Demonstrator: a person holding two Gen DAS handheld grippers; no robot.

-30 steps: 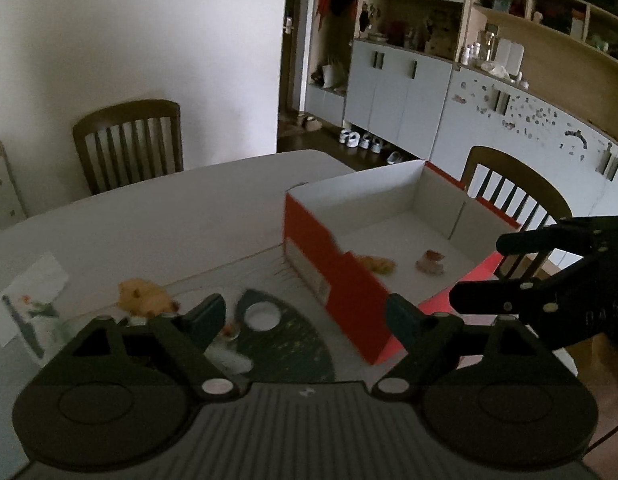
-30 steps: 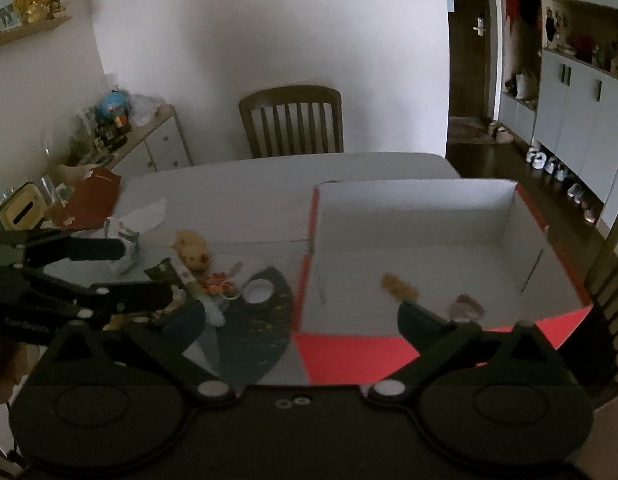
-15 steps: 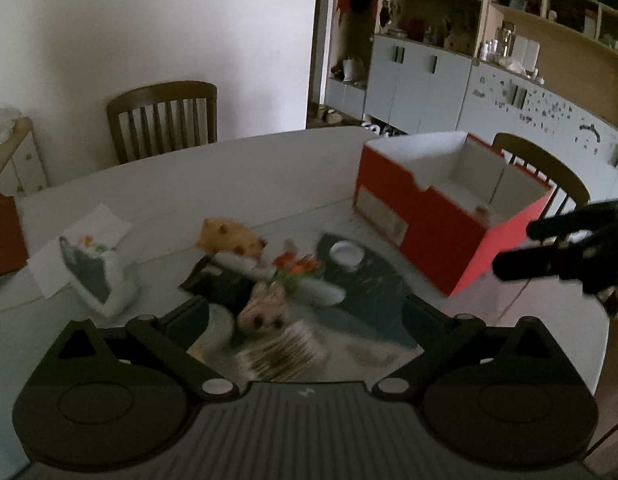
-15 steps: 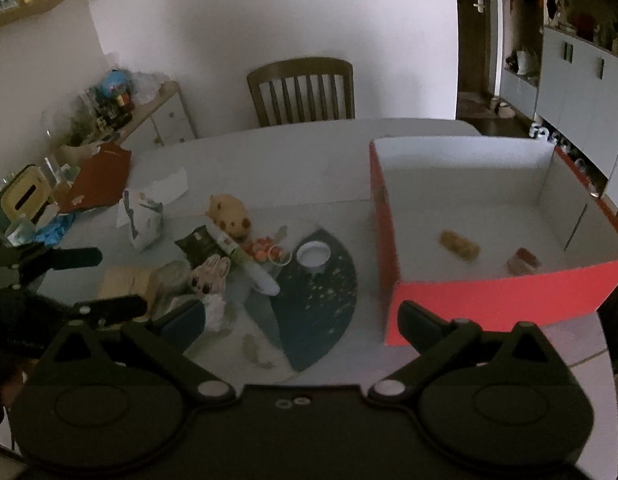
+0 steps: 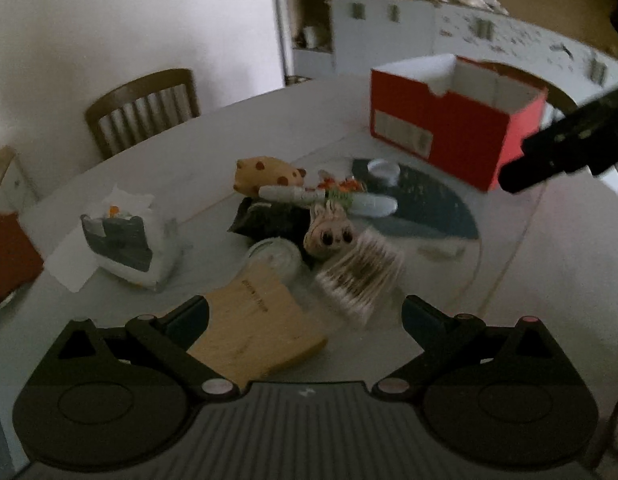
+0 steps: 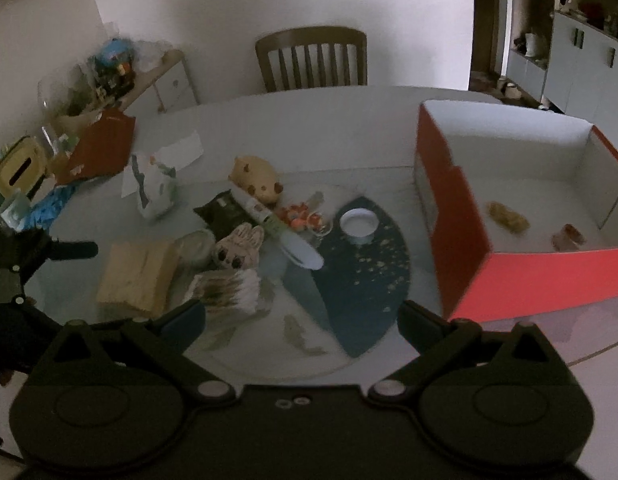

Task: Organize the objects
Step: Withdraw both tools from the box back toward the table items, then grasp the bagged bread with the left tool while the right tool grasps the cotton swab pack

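Note:
A red box (image 6: pixel 509 272) with a white inside stands at the right of the table; two small items (image 6: pixel 507 216) lie in it. It also shows in the left wrist view (image 5: pixel 449 136). A pile lies mid-table: a yellow plush (image 6: pixel 257 178), a bunny plush (image 6: pixel 237 248), a cotton swab pack (image 6: pixel 229 290), a wooden block (image 6: pixel 137 272), a white tube (image 6: pixel 281 228), a small white dish (image 6: pixel 359 222). My left gripper (image 5: pixel 305 316) is open above the wooden block (image 5: pixel 261 320) and swabs (image 5: pixel 361 272). My right gripper (image 6: pixel 301 316) is open and empty, short of the pile.
A dark mat (image 6: pixel 361 268) lies under the dish. A folded paper bag (image 5: pixel 125 240) sits left of the pile. A wooden chair (image 6: pixel 311 58) stands behind the table. A cluttered side cabinet (image 6: pixel 109 80) stands at the left. Cupboards (image 5: pixel 469 28) line the far wall.
Both grippers have swung left from the red box toward the pile of objects. The box has shifted to the right of both views. Both grippers stay open.

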